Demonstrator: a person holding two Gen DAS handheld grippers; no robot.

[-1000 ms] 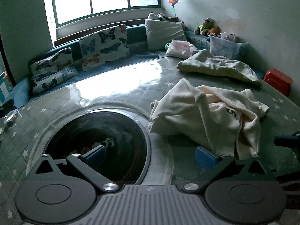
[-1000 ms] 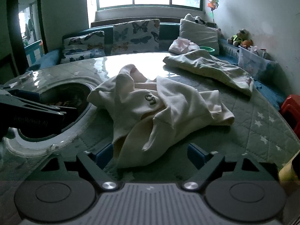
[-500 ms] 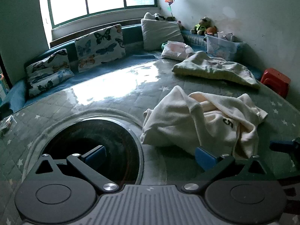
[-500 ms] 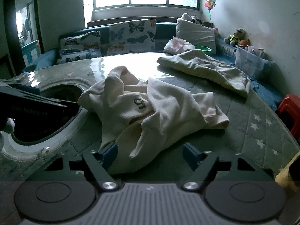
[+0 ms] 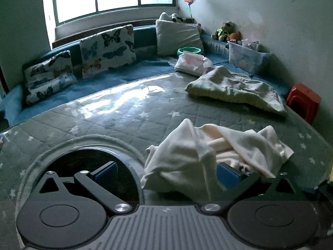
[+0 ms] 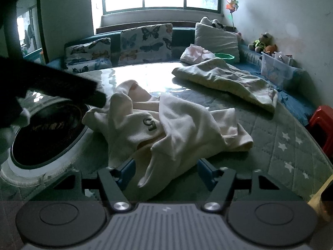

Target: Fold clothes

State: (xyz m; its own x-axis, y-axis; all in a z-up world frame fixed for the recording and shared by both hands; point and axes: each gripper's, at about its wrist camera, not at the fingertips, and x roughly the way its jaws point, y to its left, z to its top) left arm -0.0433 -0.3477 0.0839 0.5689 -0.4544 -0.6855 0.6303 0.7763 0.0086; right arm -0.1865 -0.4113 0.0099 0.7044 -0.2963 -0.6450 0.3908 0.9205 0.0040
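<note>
Cream garment [image 6: 166, 125] crumpled; both grippers' jaws spread at near hem.

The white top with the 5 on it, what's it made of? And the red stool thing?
The white top looks like soft, matte knit cloth, maybe fleece or cotton: it slumps in thick, rounded folds. The red stool looks like moulded plastic, smooth with a slight sheen, though only part of it shows.
</note>
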